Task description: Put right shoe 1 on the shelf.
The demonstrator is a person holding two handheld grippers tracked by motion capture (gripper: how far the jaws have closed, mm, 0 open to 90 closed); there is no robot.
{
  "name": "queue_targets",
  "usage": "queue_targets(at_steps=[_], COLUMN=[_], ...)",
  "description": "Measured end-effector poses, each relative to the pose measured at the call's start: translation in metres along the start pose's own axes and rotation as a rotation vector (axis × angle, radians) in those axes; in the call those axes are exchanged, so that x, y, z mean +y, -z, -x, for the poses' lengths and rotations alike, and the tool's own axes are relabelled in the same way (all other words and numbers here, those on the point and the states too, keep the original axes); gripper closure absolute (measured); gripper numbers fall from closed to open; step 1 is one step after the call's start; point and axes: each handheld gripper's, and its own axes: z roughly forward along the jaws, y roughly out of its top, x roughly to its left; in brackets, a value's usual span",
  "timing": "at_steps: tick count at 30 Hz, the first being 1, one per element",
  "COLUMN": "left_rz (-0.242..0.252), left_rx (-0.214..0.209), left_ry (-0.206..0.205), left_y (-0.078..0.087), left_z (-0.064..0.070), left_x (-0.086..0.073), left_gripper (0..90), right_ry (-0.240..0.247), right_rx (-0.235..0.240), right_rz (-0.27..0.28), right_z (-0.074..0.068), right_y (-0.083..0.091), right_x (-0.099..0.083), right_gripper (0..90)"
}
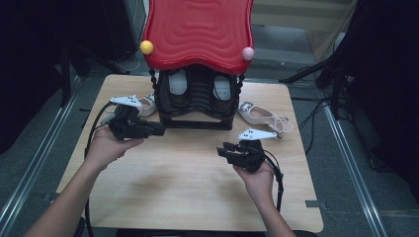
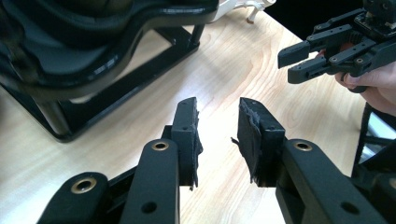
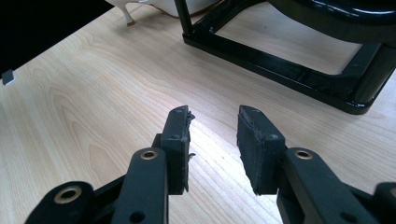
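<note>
A black rack point(image 1: 197, 106) with a wavy red top point(image 1: 197, 32) stands at the back middle of the wooden table point(image 1: 188, 187). One white heeled sandal point(image 1: 148, 104) lies left of it, another point(image 1: 262, 117) on its right. My left gripper point(image 1: 158, 129) hovers near the rack's front left corner, open and empty. Its own view shows the jaws point(image 2: 217, 121) apart over bare wood, the rack's base point(image 2: 116, 88) at left and the right gripper point(image 2: 299, 60) beyond. My right gripper point(image 1: 225, 149) is open and empty in front of the rack; its jaws point(image 3: 214, 126) point at the rack's base bar point(image 3: 280, 60).
A yellow ball point(image 1: 146, 47) and a pink ball point(image 1: 248, 53) sit at the red top's front corners. Pale shapes point(image 1: 178, 81) show inside the rack. A sandal's heel point(image 3: 128, 16) shows at the top left of the right gripper view. Dark stands and cables surround the table.
</note>
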Motion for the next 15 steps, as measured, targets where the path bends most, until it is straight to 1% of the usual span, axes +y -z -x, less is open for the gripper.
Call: queue_targets(at_steps=[1, 2, 3, 4, 6, 8, 9, 10, 11, 12, 13, 14, 15], left_rz=[0.0, -0.008, -0.016, -0.021, -0.033, -0.038, -0.037, -0.027, -0.027, -0.039, -0.044, -0.04, -0.04], left_rx=[0.0, 0.004, 0.006, 0.014, 0.02, 0.018, 0.014, 0.011, 0.011, 0.014, 0.02, 0.021, 0.021], left_ry=[0.0, 0.014, 0.016, 0.021, 0.021, 0.025, 0.024, 0.032, 0.032, 0.038, 0.032, 0.034, 0.034], left_y=[0.0, -0.003, -0.004, -0.007, -0.01, -0.012, -0.013, -0.014, -0.014, -0.017, -0.017, -0.017, -0.017], left_z=[0.0, -0.003, -0.005, -0.007, -0.011, -0.013, -0.015, -0.018, -0.018, -0.021, -0.022, -0.023, -0.023], left_x=[0.0, -0.005, -0.007, -0.012, -0.017, -0.02, -0.022, -0.027, -0.027, -0.031, -0.033, -0.035, -0.035], left_gripper=[68.3, 68.3, 68.3, 68.6, 68.6, 68.1, 67.6, 68.5, 70.2, 70.5, 72.5, 75.7, 76.7], right_ry=[0.0, -0.004, -0.002, 0.002, -0.008, -0.017, -0.011, -0.009, -0.009, -0.003, 0.007, 0.013, 0.013], right_rx=[0.0, -0.003, -0.008, -0.012, -0.005, -0.005, -0.012, -0.035, -0.044, -0.043, -0.052, -0.054, -0.054], right_rz=[0.0, 0.0, -0.011, -0.004, -0.006, -0.014, -0.016, -0.014, -0.014, -0.009, -0.002, 0.002, 0.002], right_z=[0.0, 0.0, 0.0, 0.001, 0.003, 0.003, 0.004, 0.003, 0.002, 0.001, 0.0, -0.002, -0.002], right_y=[0.0, 0.0, -0.002, -0.003, -0.004, -0.005, -0.005, -0.005, -0.004, -0.005, -0.004, -0.004, -0.004], right_x=[0.0, -0.001, -0.002, -0.004, -0.007, -0.008, -0.008, -0.009, -0.01, -0.009, -0.009, -0.009, -0.009], right_gripper=[65.8, 65.7, 65.6, 65.1, 64.6, 64.1, 64.1, 65.5, 66.6, 67.2, 69.6, 70.7, 70.7])
